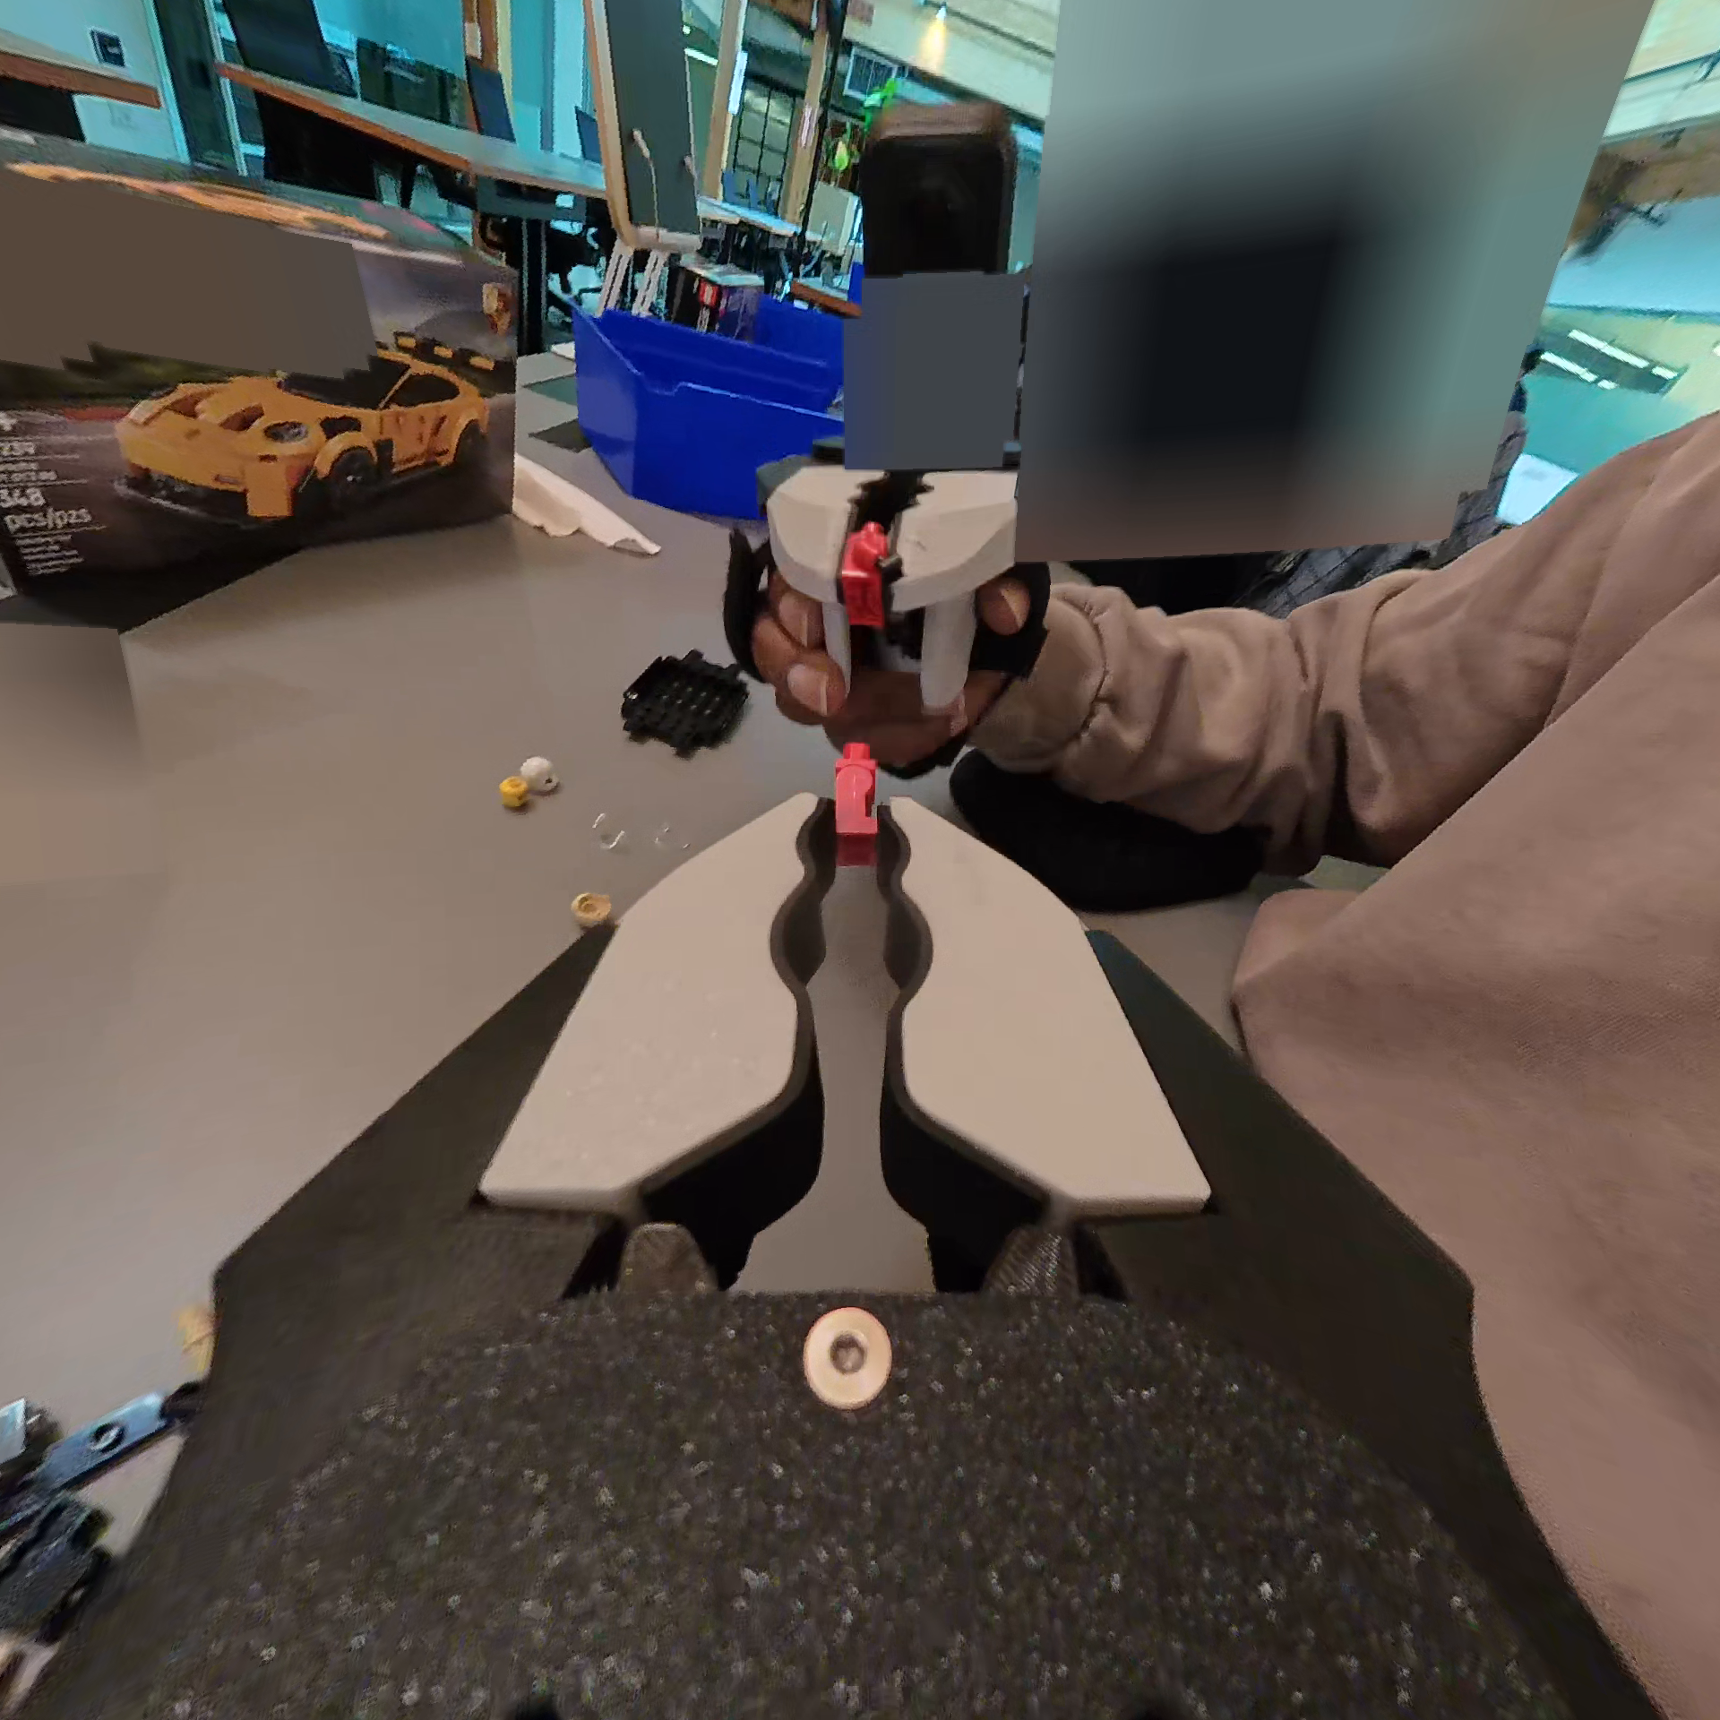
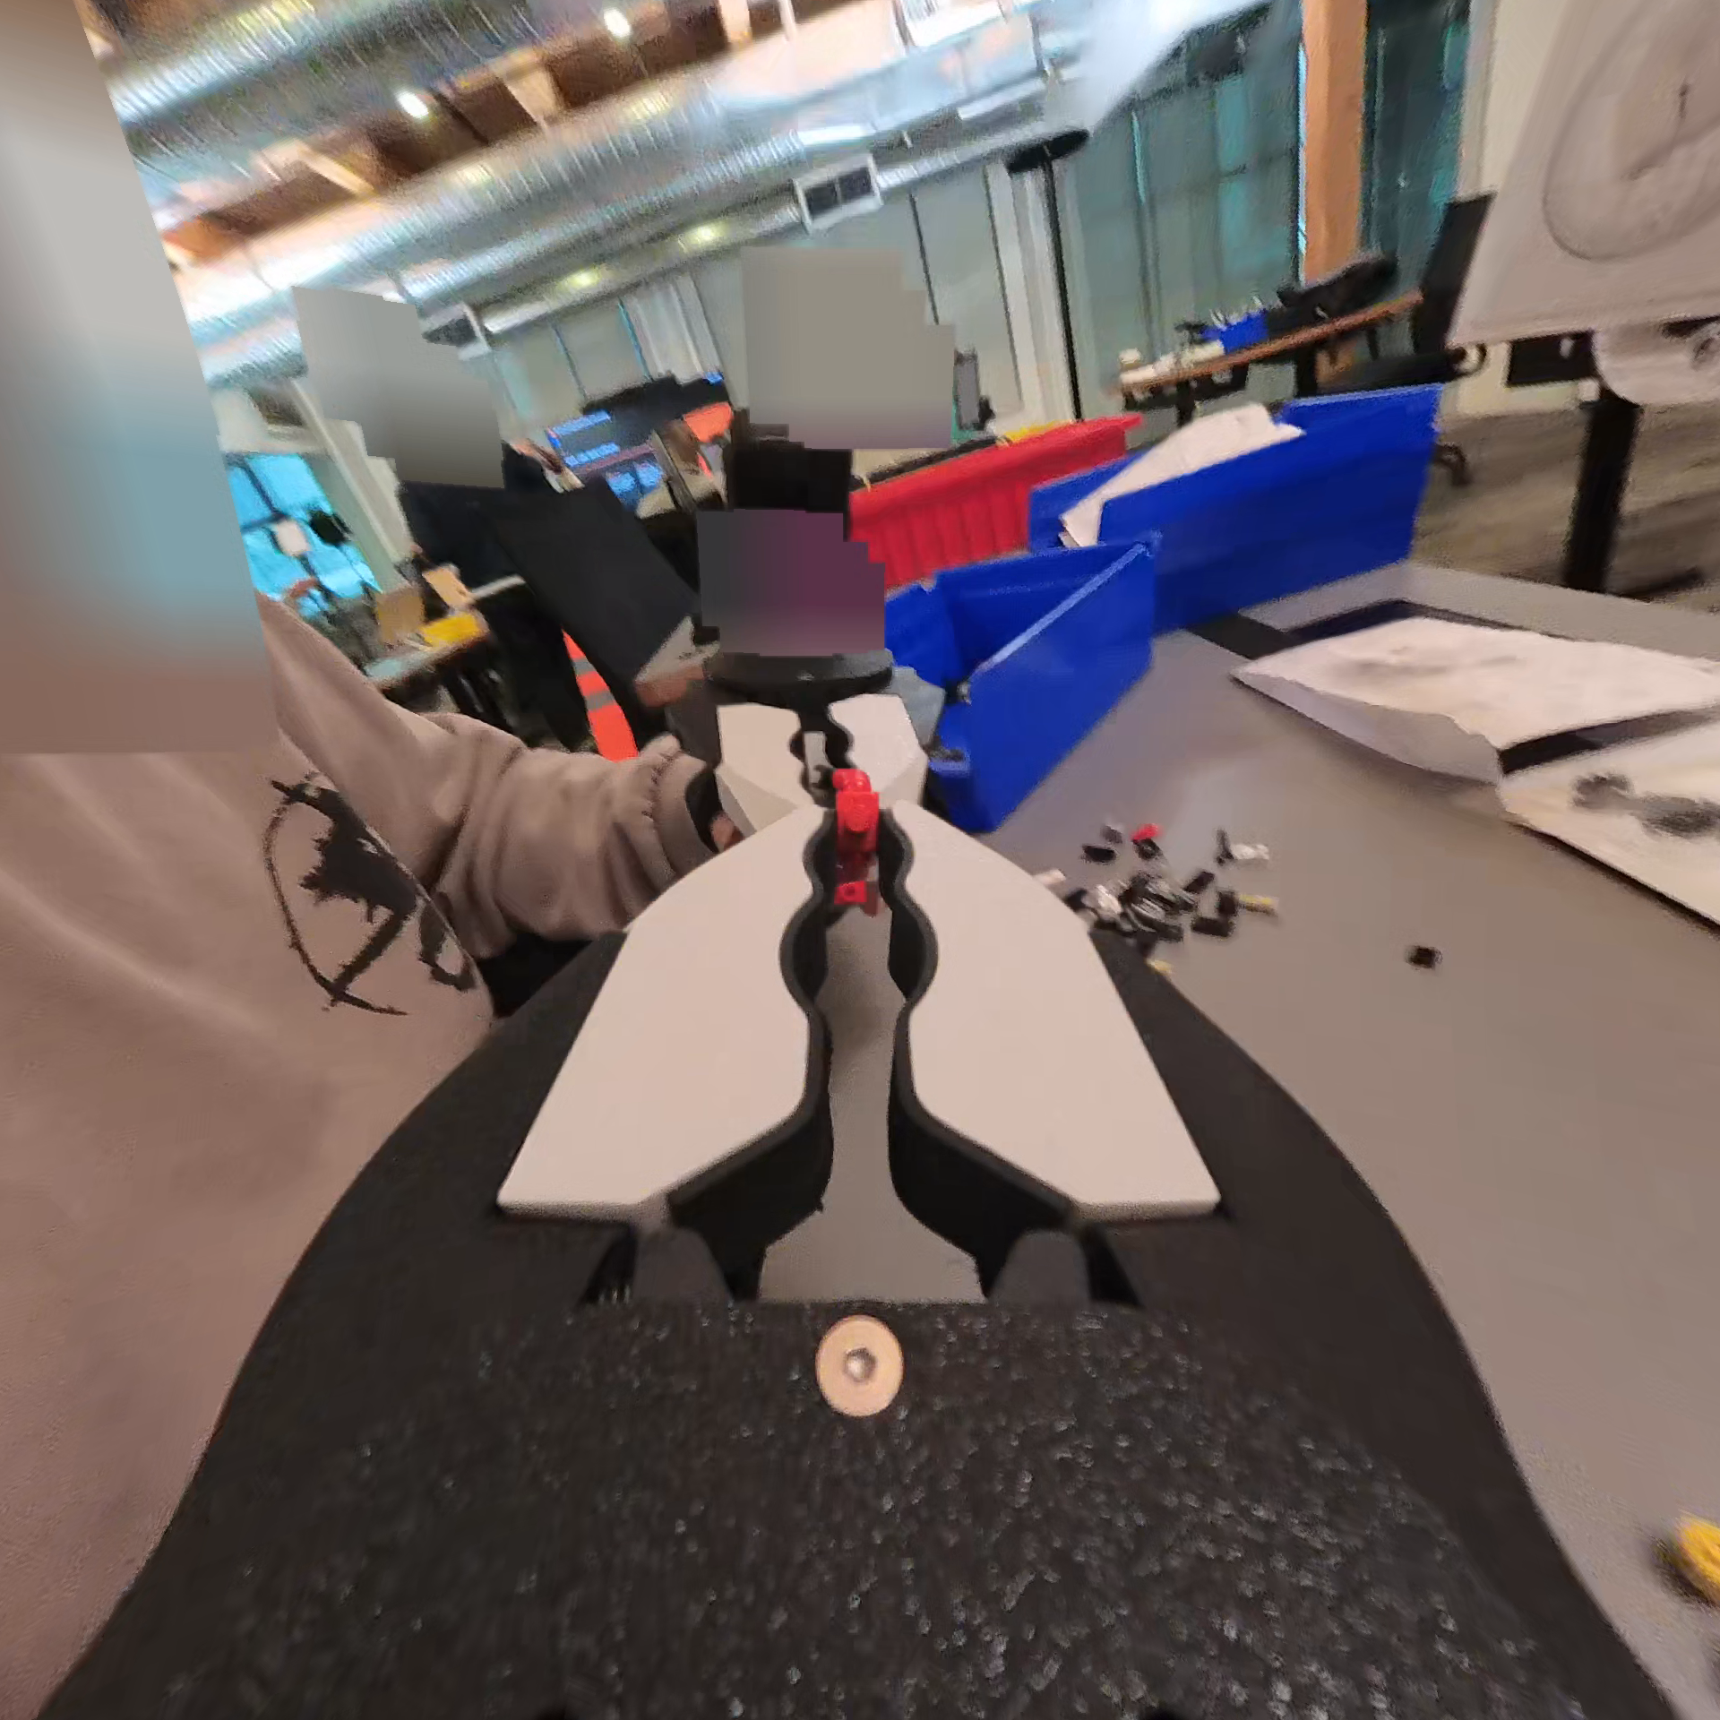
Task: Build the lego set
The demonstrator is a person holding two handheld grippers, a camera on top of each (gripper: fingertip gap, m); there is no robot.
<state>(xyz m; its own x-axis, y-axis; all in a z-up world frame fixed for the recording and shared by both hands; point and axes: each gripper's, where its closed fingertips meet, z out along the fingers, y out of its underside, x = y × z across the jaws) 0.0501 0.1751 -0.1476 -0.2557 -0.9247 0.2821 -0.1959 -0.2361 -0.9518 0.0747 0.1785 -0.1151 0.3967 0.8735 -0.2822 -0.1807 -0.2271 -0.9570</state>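
My left gripper [image 1: 856,819] pinches red minifigure part [image 1: 854,802] at tips; right gripper [image 2: 852,852] pinches second red part [image 2: 854,842]. Both aloft, facing, apart. Step: joining. Next: align, press together.

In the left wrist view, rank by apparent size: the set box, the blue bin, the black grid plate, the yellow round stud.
1. set box
2. blue bin
3. black grid plate
4. yellow round stud
The bin sits farther back, so the top two are unsure.
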